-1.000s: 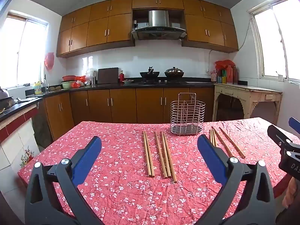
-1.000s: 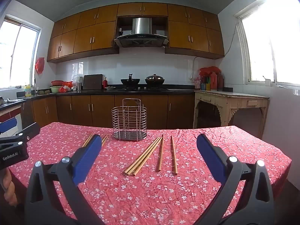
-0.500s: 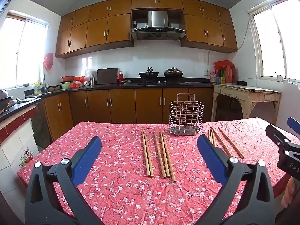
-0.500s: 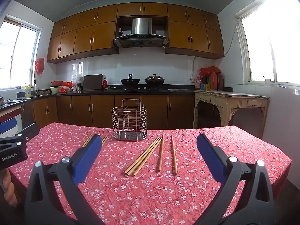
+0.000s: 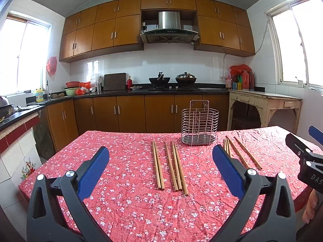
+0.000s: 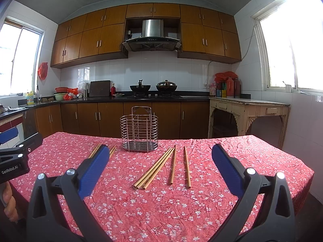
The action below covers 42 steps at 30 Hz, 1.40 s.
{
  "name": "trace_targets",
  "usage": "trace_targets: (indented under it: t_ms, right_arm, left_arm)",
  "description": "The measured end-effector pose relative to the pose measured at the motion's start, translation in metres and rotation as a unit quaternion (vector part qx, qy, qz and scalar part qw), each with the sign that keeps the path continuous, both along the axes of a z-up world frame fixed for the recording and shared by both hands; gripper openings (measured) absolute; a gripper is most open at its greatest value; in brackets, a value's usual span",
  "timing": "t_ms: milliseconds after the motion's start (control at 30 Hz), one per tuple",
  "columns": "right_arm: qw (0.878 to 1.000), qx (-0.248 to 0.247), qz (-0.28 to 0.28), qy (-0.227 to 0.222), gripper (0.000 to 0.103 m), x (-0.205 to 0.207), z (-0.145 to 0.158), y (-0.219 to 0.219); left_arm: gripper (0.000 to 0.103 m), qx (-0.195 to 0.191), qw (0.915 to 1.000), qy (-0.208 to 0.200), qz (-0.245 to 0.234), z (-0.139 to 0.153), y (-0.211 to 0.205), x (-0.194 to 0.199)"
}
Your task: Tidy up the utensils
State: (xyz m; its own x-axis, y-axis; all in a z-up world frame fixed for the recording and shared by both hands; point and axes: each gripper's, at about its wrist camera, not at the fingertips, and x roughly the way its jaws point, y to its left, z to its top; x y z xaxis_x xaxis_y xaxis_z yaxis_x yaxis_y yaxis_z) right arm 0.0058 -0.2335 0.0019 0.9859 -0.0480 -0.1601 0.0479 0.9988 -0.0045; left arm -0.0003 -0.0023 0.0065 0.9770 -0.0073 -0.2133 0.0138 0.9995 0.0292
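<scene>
A wire utensil holder [image 5: 199, 128] [image 6: 139, 134] stands empty on the far part of the table. Several wooden chopsticks lie flat in two groups: a left group [image 5: 169, 165] [image 6: 113, 150] and a right group [image 5: 240, 153] [image 6: 161, 166]. My left gripper [image 5: 161, 165] is open and empty, above the table in front of the left group. My right gripper [image 6: 160, 167] is open and empty, above the table in front of the right group. Each gripper shows at the edge of the other's view.
The table carries a red floral cloth [image 5: 125, 181] [image 6: 232, 151]. Behind it run brown kitchen cabinets [image 5: 129, 113] with a stove and pots [image 5: 171, 79]. A cream side table [image 5: 264, 104] stands at the right wall.
The left gripper's view has drifted slightly, with the holder and chopsticks shifting a little left and down. The right view is nearly unchanged.
</scene>
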Motion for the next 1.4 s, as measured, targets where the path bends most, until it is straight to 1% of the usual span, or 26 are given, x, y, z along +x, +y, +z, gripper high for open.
trace_targets:
  t_ms: [33,833,900,1400]
  right_arm:
    - [1.000,0.000,0.000,0.000,0.099,-0.0001,0.0001,0.0001]
    - [1.000,0.001,0.000,0.001,0.099,0.0038,-0.0001,0.0029]
    - [1.000,0.001,0.000,0.001,0.099,0.0064,-0.0059,0.0005]
    - [1.000,0.002,0.000,0.001,0.099,0.0064,-0.0062,-0.0010]
  left_arm:
    - [0.101,0.000,1.0000,-0.002,0.001,-0.0037,0.0005,-0.0007]
    - [0.101,0.000,1.0000,0.000,0.000,-0.0059,-0.0011,-0.0003]
    - [0.101,0.000,1.0000,0.000,0.000,-0.0060,-0.0009,-0.0001]
    - [0.101,-0.001,1.0000,0.000,0.000,-0.0061,-0.0004,0.0003]
